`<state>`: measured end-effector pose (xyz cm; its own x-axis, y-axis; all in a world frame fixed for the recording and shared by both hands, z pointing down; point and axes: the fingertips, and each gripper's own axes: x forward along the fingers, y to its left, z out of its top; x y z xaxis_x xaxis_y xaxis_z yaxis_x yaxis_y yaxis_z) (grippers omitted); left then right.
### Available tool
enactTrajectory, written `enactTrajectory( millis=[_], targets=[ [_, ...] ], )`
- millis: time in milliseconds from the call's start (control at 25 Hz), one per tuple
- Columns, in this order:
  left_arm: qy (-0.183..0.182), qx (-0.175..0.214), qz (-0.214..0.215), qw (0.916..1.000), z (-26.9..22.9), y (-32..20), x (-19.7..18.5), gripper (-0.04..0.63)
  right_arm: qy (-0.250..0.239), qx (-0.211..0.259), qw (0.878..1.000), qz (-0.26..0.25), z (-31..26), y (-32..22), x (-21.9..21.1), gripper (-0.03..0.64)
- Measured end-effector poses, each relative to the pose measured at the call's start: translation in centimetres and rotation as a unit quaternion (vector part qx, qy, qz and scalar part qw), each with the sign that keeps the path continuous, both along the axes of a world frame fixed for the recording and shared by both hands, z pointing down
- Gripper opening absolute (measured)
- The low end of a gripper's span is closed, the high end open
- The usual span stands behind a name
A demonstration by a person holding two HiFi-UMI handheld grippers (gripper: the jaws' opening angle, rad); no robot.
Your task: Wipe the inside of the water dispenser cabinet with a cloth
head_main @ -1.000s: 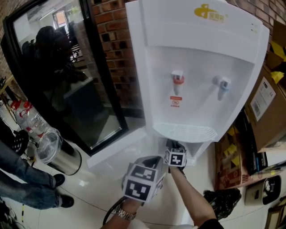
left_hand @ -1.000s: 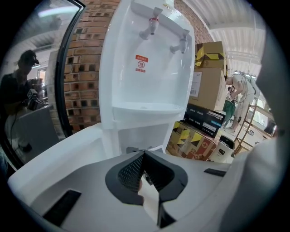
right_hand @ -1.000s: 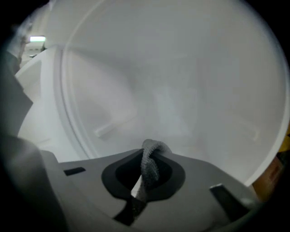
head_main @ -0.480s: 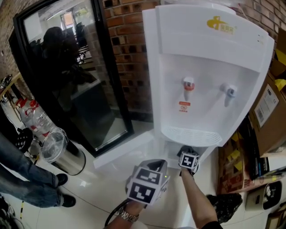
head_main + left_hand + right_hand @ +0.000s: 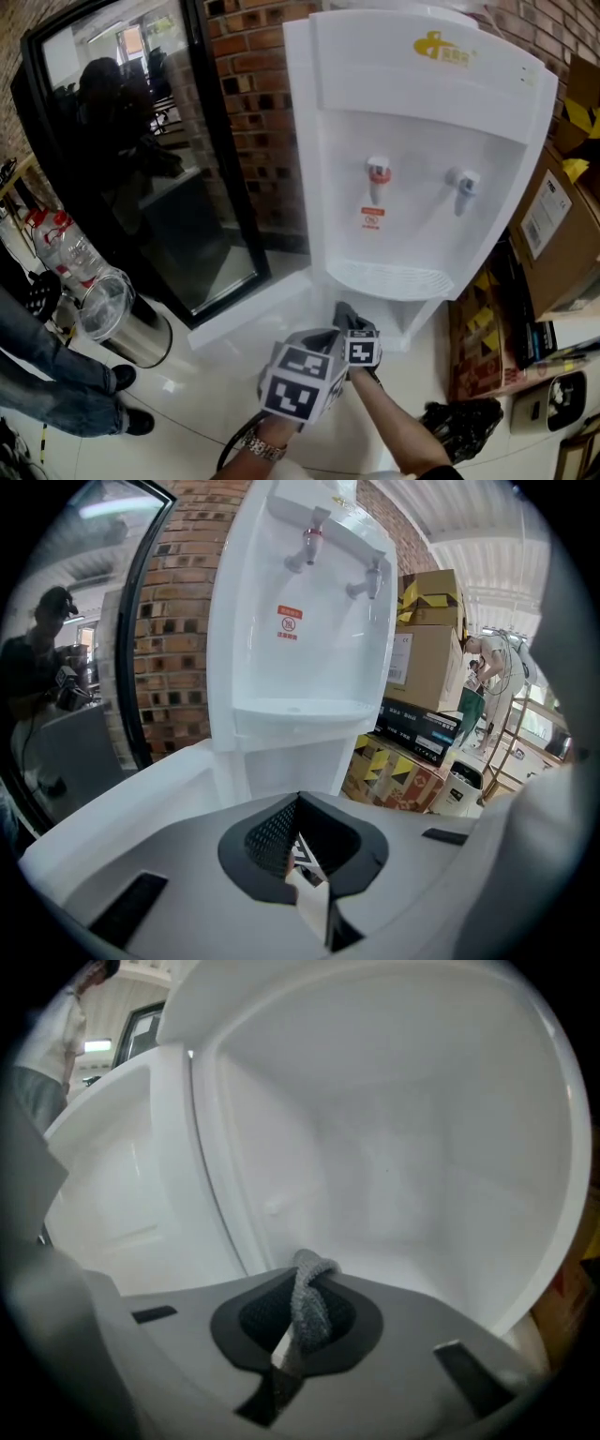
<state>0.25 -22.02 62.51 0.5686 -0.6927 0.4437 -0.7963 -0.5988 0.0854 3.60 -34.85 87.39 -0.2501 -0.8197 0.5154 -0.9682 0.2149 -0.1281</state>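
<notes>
Two grippers sit low at the foot of the water dispenser [image 5: 422, 141]. The right gripper [image 5: 298, 1290] has its jaws pinching a grey cloth [image 5: 311, 1314]. The cloth is bunched into a strand whose long axis runs along the jaws, with the folded end pointing forward into the white cabinet [image 5: 412, 1166]. The cabinet walls lie directly ahead and near, but contact can't be confirmed. The open cabinet door [image 5: 112, 1194] is to the left. The left gripper [image 5: 298, 808] has its jaws pressed together on nothing and is farther out, facing the dispenser front. Judgement: the right side is nearer, so push forward to the back wall.
</notes>
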Motion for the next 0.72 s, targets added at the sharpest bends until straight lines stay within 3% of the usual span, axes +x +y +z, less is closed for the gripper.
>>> enactTrajectory(
  millis=[160,440,560,720],
  targets=[
    [0.003,0.002,0.000,1.0000,-0.3,0.1,-0.2,0.002,0.004,-0.049,0.998,0.029,4.0,-0.1,3.0,0.009],
    [0.010,-0.003,0.012,0.9999,0.0,-0.1,0.8,0.002,0.066,-0.076,0.977,0.189,6.2,1.5,14.8,0.009],
    [0.011,-0.006,0.018,0.9998,0.3,-0.2,1.2,0.002,0.060,-0.059,0.977,0.196,5.3,1.8,14.3,0.008],
    [0.009,-0.009,0.016,0.9998,0.6,-0.3,1.1,0.002,0.019,-0.015,0.991,0.133,2.2,0.5,8.6,0.009]
  ],
)
